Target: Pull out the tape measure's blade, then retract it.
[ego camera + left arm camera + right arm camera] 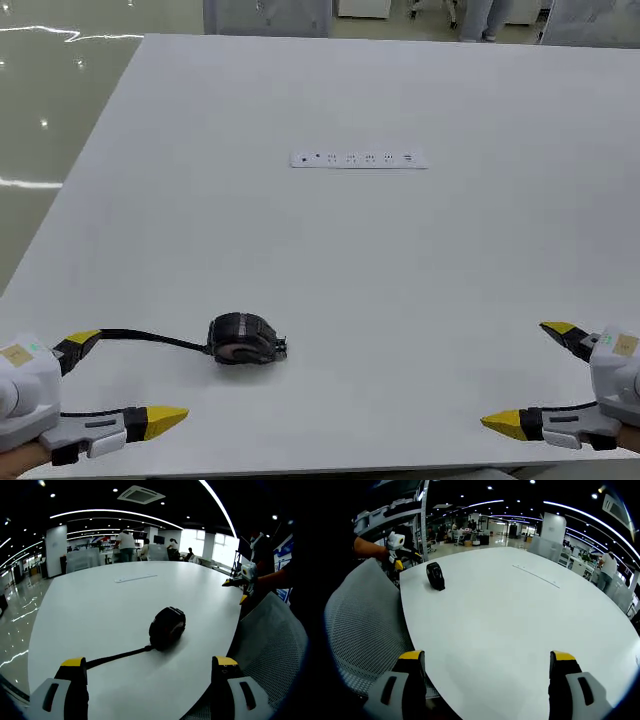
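Just ahead of left gripper (130,377), wide open, empty: tape measure (245,340) on worktop (400,260), strap (150,338) trailing back toward jaws. Right gripper (525,375) well apart, also wide open, empty. Case likely rigid, dense, grippy: clamp flat sides. Blade hook (283,347) thin, slippery: pinch squarely.

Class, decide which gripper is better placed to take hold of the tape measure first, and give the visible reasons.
Left, probably. The left gripper, jaws open, sits just beside the tape measure, whose strap runs toward it. The right gripper, also open, is much farther off.
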Motion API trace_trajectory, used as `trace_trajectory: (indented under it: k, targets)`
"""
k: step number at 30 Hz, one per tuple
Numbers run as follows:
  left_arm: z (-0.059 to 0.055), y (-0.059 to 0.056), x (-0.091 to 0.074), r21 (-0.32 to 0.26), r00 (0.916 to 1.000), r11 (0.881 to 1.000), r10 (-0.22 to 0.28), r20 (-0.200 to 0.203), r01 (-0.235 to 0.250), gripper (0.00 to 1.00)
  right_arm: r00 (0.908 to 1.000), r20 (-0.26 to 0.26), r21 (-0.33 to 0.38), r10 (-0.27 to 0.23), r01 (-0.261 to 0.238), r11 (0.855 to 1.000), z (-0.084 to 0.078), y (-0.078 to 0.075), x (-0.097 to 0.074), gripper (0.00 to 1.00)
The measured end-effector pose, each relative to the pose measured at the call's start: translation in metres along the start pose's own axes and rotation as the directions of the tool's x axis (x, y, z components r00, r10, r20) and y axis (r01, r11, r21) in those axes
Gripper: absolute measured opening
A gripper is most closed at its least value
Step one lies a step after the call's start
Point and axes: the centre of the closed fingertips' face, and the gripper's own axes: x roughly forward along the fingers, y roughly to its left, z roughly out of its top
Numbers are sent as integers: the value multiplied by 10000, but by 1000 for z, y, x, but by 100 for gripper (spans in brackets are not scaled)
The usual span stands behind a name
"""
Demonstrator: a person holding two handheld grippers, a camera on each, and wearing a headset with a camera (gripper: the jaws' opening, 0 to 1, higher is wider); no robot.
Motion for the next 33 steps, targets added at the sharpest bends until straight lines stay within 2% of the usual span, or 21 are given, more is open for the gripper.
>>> trace_trajectory:
  k: [2,5,8,10,12,14,15,18,23,27,30,31,32,33]
  targets:
    - [3,1,1,-155,10000,9999,-33,4,34,100,9999,105,34,113,-113,9999,3,1,1,100]
    - [5,-2,2,-99,9998,9997,-204,-69,203,100,9999,-6,-37,150,-150,9999,5,1,4,100]
    - [6,-2,5,509,9988,9982,-297,-393,317,96,9997,8,-240,236,-236,9994,12,3,6,100]
    - [11,-4,8,674,9976,9957,-611,-314,631,93,9997,-79,-351,222,-225,9991,17,3,9,100]
    - [16,-4,11,941,9969,9930,-676,-407,711,93,9992,151,-437,358,-351,9984,29,6,12,100]
    - [22,-6,15,1210,9952,9882,-894,-400,937,94,9987,279,-637,428,-409,9971,38,7,15,100]
    - [23,-6,17,1514,9933,9823,-1030,-521,1099,94,9985,277,-703,473,-452,9965,42,8,18,100]
    - [26,-6,21,1938,9900,9724,-1161,-801,1297,94,9977,315,-877,599,-569,9945,50,10,24,100]
    - [38,-10,28,2672,9794,9454,-1580,-1255,1867,92,9953,403,-1169,886,-833,9896,66,17,32,100]
    - [39,-10,28,2721,9783,9429,-1620,-1289,1920,92,9950,406,-1186,914,-860,9892,66,18,33,100]
    - [42,-13,30,2894,9755,9350,-1710,-1387,2050,91,9942,413,-1268,994,-935,9875,69,20,34,100]
    - [34,-21,41,3892,9392,8685,-2099,-2718,3068,91,9898,457,-1590,1350,-1262,9792,79,29,42,100]
    - [32,-23,43,4076,9263,8497,-2166,-3084,3345,88,9889,426,-1685,1425,-1335,9766,80,31,44,100]
    - [30,-24,44,4190,9184,8378,-2189,-3296,3501,85,9884,375,-1799,1473,-1383,9739,81,32,46,100]
